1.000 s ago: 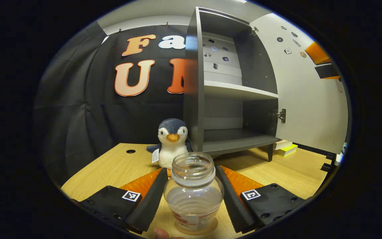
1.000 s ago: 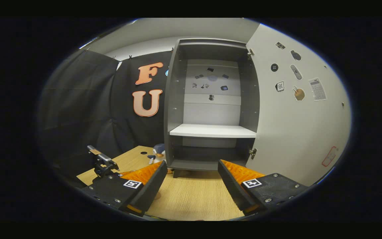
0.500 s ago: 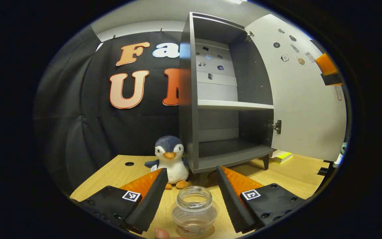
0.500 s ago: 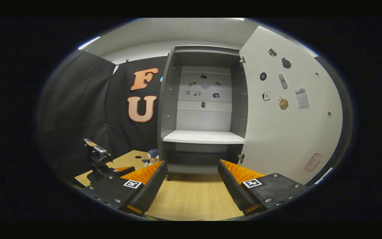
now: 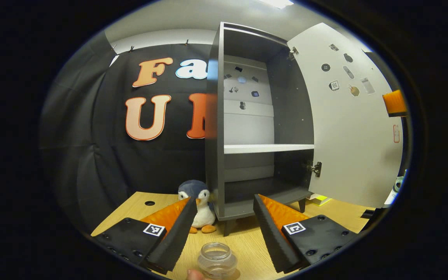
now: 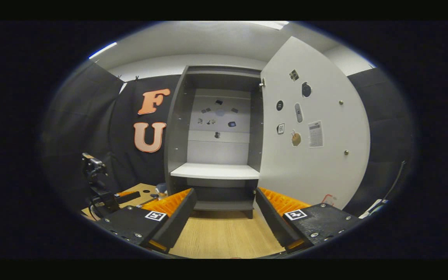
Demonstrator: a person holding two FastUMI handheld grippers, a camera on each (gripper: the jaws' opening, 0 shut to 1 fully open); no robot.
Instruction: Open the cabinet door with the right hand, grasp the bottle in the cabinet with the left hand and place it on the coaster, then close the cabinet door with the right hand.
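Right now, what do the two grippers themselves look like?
Each is built alike: the left gripper and right gripper have two wedge-shaped fingers with ribbed backs, each bolted to a flat black plate with round screw heads. Every plate carries a small square black-and-white marker. No cables or sleeves are visible on them.

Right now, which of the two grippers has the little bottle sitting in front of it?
The left gripper. The clear bottle stands on the table just below its open jaws. The right gripper has bare wooden table between its jaws, facing the cabinet.
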